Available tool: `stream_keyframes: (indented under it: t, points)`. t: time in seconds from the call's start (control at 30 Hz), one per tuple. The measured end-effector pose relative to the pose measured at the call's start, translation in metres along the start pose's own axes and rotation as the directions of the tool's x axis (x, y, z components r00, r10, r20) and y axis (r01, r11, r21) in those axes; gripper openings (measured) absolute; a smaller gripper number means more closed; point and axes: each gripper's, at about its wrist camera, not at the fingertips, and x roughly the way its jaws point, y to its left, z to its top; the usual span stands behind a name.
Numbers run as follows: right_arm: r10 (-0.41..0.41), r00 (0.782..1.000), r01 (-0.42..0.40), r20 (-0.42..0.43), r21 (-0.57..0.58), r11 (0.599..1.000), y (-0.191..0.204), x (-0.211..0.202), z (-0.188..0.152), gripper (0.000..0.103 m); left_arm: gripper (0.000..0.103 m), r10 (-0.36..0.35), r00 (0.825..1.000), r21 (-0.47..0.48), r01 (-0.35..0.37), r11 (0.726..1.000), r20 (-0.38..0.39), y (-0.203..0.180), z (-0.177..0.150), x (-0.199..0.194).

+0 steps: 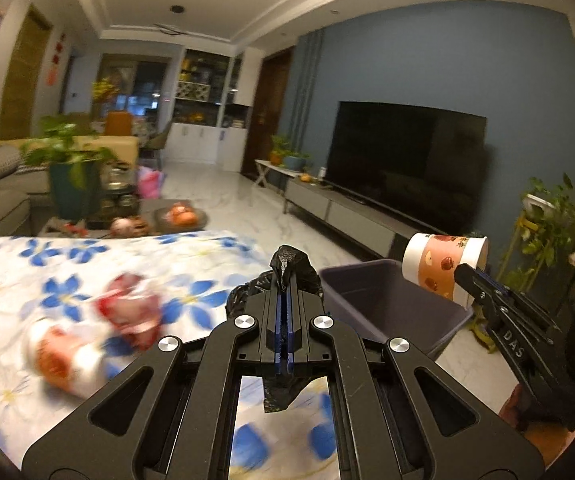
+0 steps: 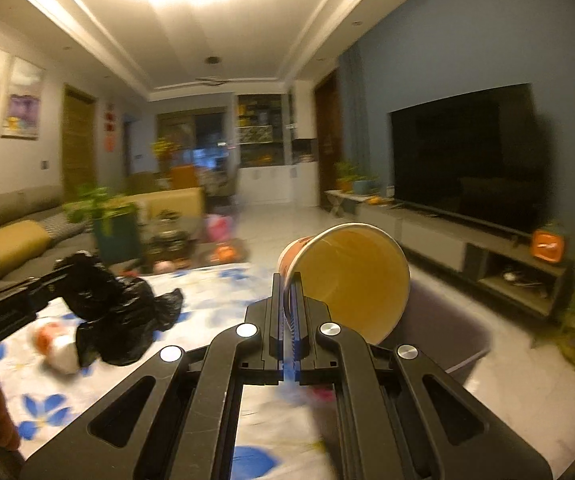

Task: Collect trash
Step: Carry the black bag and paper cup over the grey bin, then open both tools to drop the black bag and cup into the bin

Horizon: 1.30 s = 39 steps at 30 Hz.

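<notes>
Left gripper (image 1: 286, 280) pinches the limp, light black bag (image 1: 287, 264), right gripper (image 2: 289, 292) nips the thin, crushable cup (image 2: 351, 280) by its rim over the bin (image 1: 387, 300).

"DAS" on right gripper (image 1: 472, 280) body

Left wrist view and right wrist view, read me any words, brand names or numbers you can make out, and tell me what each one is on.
"DAS": white letters on the black body of the right gripper, seen in the left wrist view.
Paper cup: printed pictures only, no words legible.
Red wall hangings: too blurred to read.
</notes>
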Motion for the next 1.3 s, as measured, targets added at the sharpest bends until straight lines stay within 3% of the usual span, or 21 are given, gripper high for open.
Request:
stream_keyframes:
  t: [0.17, 0.5, 1.17, 1.27, 1.3]
  points:
    - [-0.09, 0.996, 0.09, -0.001, 0.042, 0.995, -0.04, 0.017, -0.002, 0.004, 0.0, -0.07, 0.998, 0.014, 0.07, 0.997, -0.006, -0.031, 0.004, 0.042]
    - [-0.122, 0.992, 0.123, -0.018, 0.061, 0.991, -0.057, 0.038, -0.009, 0.004, 0.0, -0.173, 0.983, 0.034, 0.175, 0.984, -0.055, -0.078, -0.003, 0.116]
    - [-0.109, 0.992, 0.114, -0.062, 0.082, 0.99, -0.07, 0.061, -0.015, 0.004, 0.001, -0.208, 0.965, 0.058, 0.219, 0.974, -0.159, -0.101, -0.025, 0.158]
    - [-0.11, 0.992, 0.115, -0.065, 0.09, 0.989, -0.072, 0.063, -0.016, 0.005, 0.011, -0.2, 0.963, 0.083, 0.217, 0.973, -0.181, -0.101, -0.029, 0.162]
    - [-0.107, 0.992, 0.113, -0.068, 0.095, 0.989, -0.073, 0.064, -0.016, 0.009, 0.022, -0.189, 0.965, 0.086, 0.207, 0.974, -0.184, -0.1, -0.031, 0.163]
